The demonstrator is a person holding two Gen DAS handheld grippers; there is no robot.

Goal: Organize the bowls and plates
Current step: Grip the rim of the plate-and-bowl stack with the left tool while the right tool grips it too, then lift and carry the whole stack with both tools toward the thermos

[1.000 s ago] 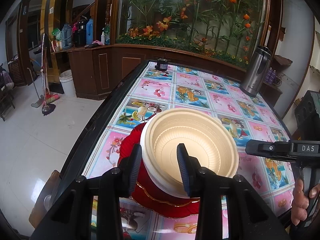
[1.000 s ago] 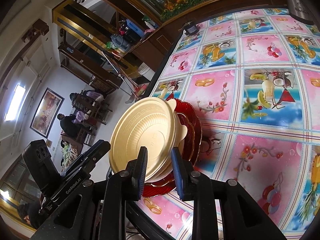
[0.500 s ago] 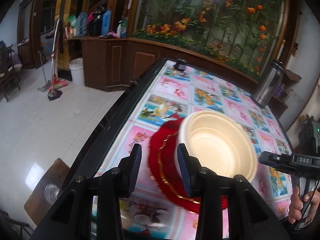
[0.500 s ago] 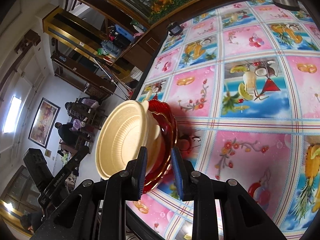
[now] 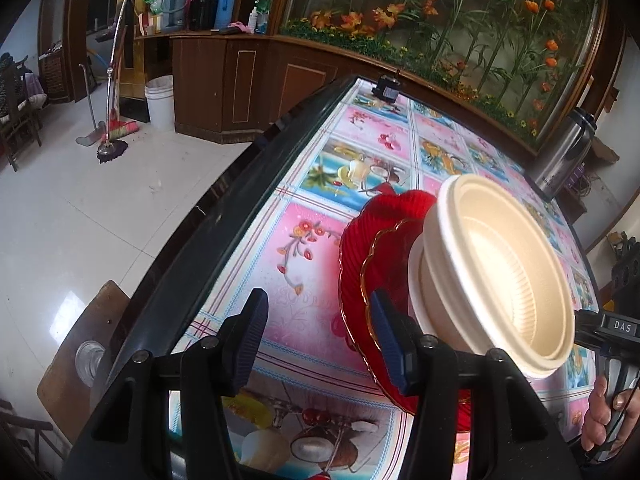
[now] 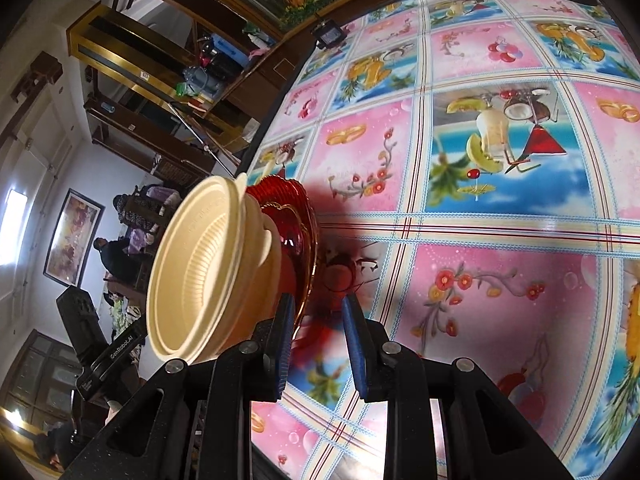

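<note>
- The left gripper (image 5: pixel 316 336) fills the lower centre of its own view, its jaws having just been opening; they stand apart with only the patterned tablecloth (image 5: pixel 308 248) showing between the blue-padded fingers (image 5: pixel 252 328).
- Right of centre in that view, a stack of cream bowls (image 5: pixel 500 276) sits nested on red plates (image 5: pixel 372 248) with scalloped gilt rims; the whole stack is tilted steeply, its mouth facing the lower right of the frame.
- The left gripper's right finger stands just in front of the red plates' edge; whether it touches them cannot be told.
- In the right wrist view the right gripper (image 6: pixel 316 340) occupies the lower centre, and the same cream bowls (image 6: pixel 208 272) and red plates (image 6: pixel 296 232) lean at centre left, above the table's near edge.
- A blurred red plate edge lies between the right gripper's narrowly set jaws; they appear to be gripping it, though motion blur hides the contact.
- A person's hand (image 5: pixel 604 412) on the other gripper's handle shows at the lower right edge of the left wrist view.
- A steel thermos (image 5: pixel 564 156) stands at the upper right, at the table's far side.
- A small dark device (image 5: pixel 386 86) rests at the table's far end, top centre.
</note>
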